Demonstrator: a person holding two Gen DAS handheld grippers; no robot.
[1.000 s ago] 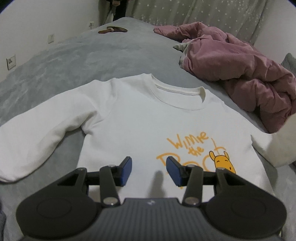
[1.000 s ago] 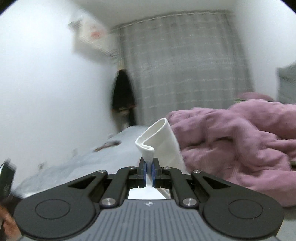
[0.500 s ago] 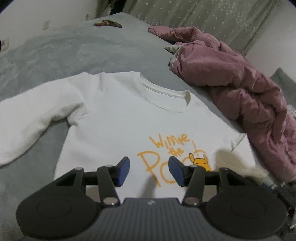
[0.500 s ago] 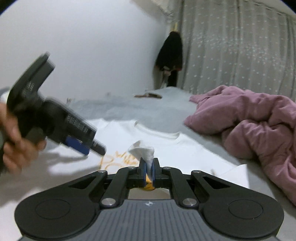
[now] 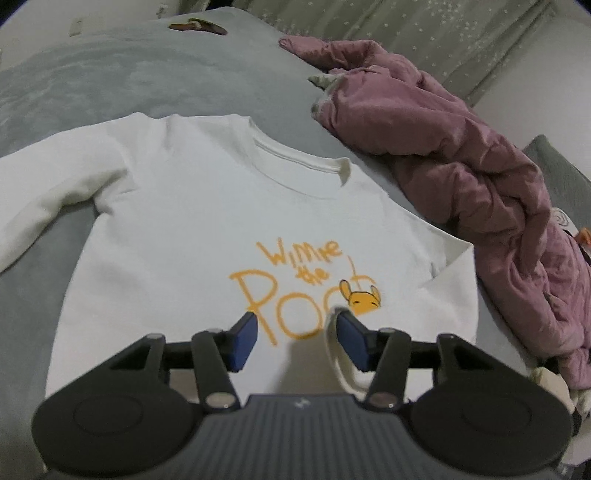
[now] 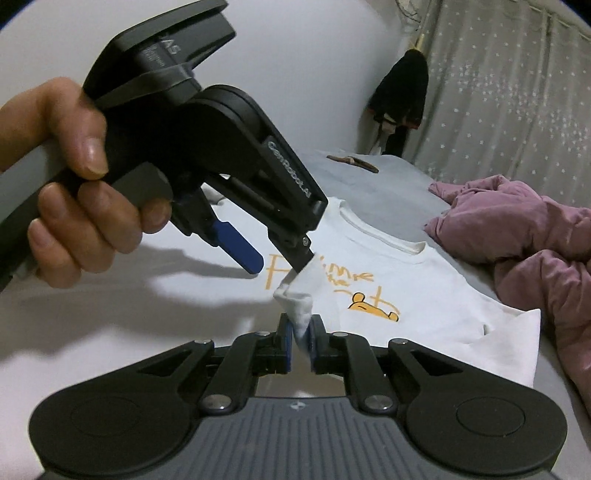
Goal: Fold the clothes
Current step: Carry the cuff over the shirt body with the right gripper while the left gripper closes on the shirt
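Note:
A white sweatshirt (image 5: 207, 206) (image 6: 424, 295) with an orange print lies face up on the grey bed (image 5: 147, 74). Its right sleeve is drawn in over the chest. The sleeve cuff (image 6: 299, 306) stands up between the pads of my right gripper (image 6: 300, 343), whose jaws are opening while the cloth still fills the gap. My left gripper (image 5: 295, 343) (image 6: 277, 264) hovers open over the print, held by a hand (image 6: 74, 192). One of its fingertips (image 6: 303, 260) touches the top of the cuff (image 5: 338, 373). The left sleeve lies spread out to the left.
A crumpled mauve quilt (image 5: 461, 166) (image 6: 535, 236) lies along the shirt's right side. A small brown object (image 5: 197, 26) rests at the far end of the bed. A dark garment (image 6: 400, 96) hangs by the dotted curtain. Bare grey sheet lies left of the shirt.
My right gripper has come down from the air with the cuff and now holds it over the print, next to the left gripper. The left gripper has tipped slightly and stayed open.

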